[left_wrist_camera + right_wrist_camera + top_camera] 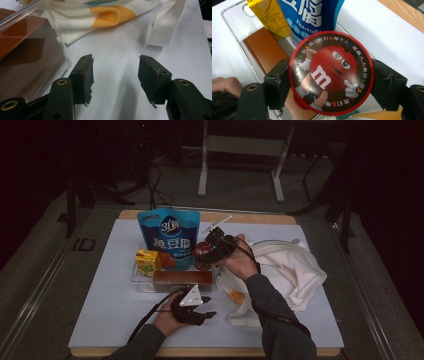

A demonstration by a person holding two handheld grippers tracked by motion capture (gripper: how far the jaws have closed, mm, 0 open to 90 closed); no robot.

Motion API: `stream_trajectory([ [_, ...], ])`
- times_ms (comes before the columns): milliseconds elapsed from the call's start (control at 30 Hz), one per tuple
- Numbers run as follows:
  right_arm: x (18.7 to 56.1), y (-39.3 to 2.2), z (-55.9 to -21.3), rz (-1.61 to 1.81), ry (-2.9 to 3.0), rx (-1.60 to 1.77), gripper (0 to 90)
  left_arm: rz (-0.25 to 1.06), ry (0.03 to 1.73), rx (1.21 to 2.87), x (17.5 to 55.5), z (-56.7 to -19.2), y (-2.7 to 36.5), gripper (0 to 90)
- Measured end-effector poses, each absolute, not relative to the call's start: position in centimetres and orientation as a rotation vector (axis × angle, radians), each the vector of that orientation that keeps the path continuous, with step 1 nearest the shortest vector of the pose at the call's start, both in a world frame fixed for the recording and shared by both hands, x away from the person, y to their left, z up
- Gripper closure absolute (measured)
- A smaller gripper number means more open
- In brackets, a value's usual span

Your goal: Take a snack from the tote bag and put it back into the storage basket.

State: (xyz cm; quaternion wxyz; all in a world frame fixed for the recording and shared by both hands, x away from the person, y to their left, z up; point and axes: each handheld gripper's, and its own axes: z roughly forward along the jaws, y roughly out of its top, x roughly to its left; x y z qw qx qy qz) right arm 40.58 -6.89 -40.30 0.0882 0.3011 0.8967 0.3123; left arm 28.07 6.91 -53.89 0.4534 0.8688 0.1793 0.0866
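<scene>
Here the right gripper (pixel 331 75) is clamped on a round red tin (pixel 331 73), one jaw on each side of its rim, lid face turned to the camera: a red cartoon candy figure with a white "m", ringed by small print. In the high view the tin (pixel 203 254) sits held above the right end of a clear tray (pixel 136 276), just beside a blue pouch (pixel 168 237) that stands upright in the tray. A yellow carton (pixel 148 261) stands in the tray left of the pouch, and a brown box (pixel 182 279) lies along the tray's near side. From the right gripper view the tin hangs over the brown box (pixel 263 47), the carton (pixel 270 17) and pouch (pixel 312 15) behind it. The left gripper (pixel 115 75) rests low on the white tabletop (pixel 117 50), jaws apart with nothing between them, the tray wall (pixel 60 45) just to its left. In the high view the left gripper (pixel 192 306) lies in front of the tray, grey plate on top. A cream cloth bag (pixel 285 267) with orange print is heaped at the right, near the right hand (pixel 240 260); its strap (pixel 166 25) lies ahead of the left gripper.
</scene>
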Motion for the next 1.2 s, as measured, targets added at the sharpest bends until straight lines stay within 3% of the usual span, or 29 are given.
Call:
stream_trajectory([
  [1200, 41.3, -5.8, -43.2, 0.874, 2.641, 0.931, 25.7, 0.217, 0.439, 2.148, 28.1, -53.9, 6.9, 46.1],
])
